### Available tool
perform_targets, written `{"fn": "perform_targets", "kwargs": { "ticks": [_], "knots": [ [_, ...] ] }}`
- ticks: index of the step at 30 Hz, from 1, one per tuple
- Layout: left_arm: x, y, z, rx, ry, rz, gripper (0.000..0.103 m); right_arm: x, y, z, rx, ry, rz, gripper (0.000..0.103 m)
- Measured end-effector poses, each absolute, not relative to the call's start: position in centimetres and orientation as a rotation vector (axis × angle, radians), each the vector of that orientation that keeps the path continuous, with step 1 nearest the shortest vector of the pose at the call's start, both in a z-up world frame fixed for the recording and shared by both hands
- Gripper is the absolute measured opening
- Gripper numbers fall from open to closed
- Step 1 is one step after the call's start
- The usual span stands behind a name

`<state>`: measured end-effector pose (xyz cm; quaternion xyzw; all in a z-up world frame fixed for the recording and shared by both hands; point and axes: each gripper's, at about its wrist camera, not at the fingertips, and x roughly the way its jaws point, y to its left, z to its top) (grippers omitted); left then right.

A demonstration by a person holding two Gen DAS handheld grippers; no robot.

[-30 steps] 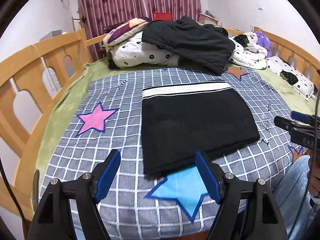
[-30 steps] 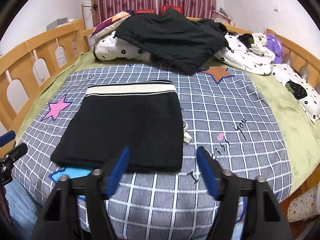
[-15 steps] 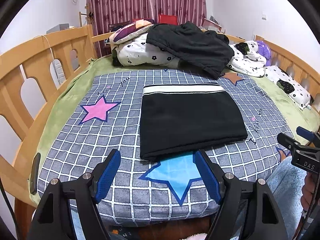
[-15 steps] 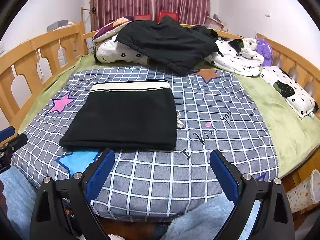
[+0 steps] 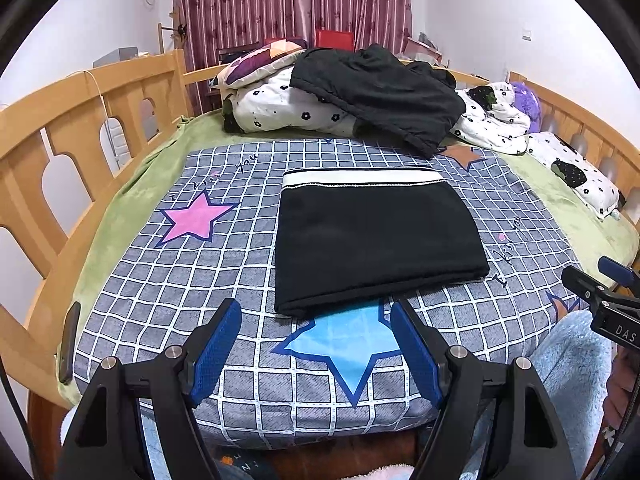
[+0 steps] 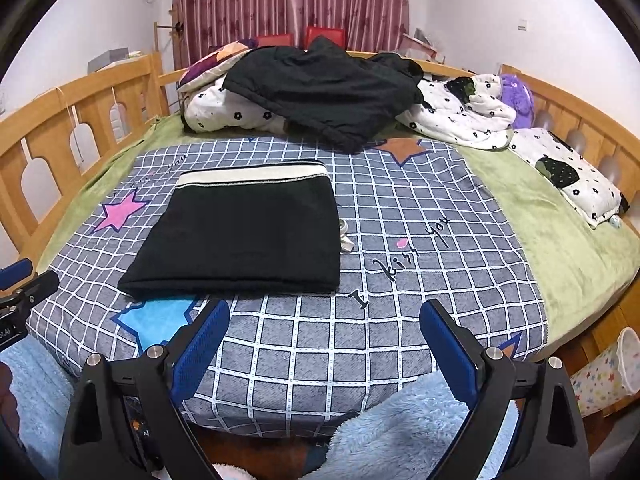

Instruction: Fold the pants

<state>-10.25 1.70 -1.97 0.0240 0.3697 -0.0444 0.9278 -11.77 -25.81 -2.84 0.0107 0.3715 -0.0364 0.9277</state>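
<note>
Wooden bed rail point(image 5: 72, 128), pale and slatted with arched cut-outs, runs along the left side of the bed. Next to it a soft green fleece blanket point(image 5: 132, 196) shows as a border around a grey quilt point(image 5: 192, 280) printed with a white grid. Three printed stars can be counted on the quilt in the left wrist view: one pink point(image 5: 196, 218) at the left, one light blue point(image 5: 348, 344) near the front edge, one brown point(image 5: 464, 156) at the far right.

Folded black pants point(image 5: 372, 236), a flat, matte rectangle with a cream waistband along the far edge, lie in the middle of the quilt, the near edge just overlapping the blue star. A short pale drawstring end point(image 6: 346, 236) pokes out at the right side.

At the far end sits a heap of white bedding with small black flowers point(image 5: 288, 108), with a crumpled black garment point(image 5: 380, 92) draped over it. A purple plush toy point(image 5: 526, 100) rests at the far right.

Both grippers hang off the near edge, touching nothing. The left gripper point(image 5: 316, 344) has its blue-padded jaws apart with nothing between them; the right gripper point(image 6: 324, 352) stands wider, also holding nothing.

At the lower right of the right wrist view stands a star-patterned bin point(image 6: 612, 372); its contents cannot be seen.
</note>
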Motion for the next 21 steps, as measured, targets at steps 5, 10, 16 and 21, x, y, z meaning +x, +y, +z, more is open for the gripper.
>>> {"fn": "perform_targets", "kwargs": {
  "ticks": [5,10,16,21],
  "knots": [
    [-10.3,1.8,-1.8,0.047,0.753,-0.089,0.075,-12.0,-25.4,-2.5,0.018,0.749,-0.069,0.095],
    [-10.4,1.7,-1.7,0.048,0.751,-0.088,0.075,-12.1,-25.1,-2.2,0.026,0.742,-0.059,0.095],
    [-10.6,1.5,-1.4,0.043,0.746,-0.083,0.075,-12.4,-24.7,-1.7,0.025,0.726,-0.054,0.095],
    [-10.7,1.5,-1.5,0.043,0.748,-0.085,0.075,-12.5,-24.5,-1.6,0.027,0.724,-0.058,0.095]
  ]
}}
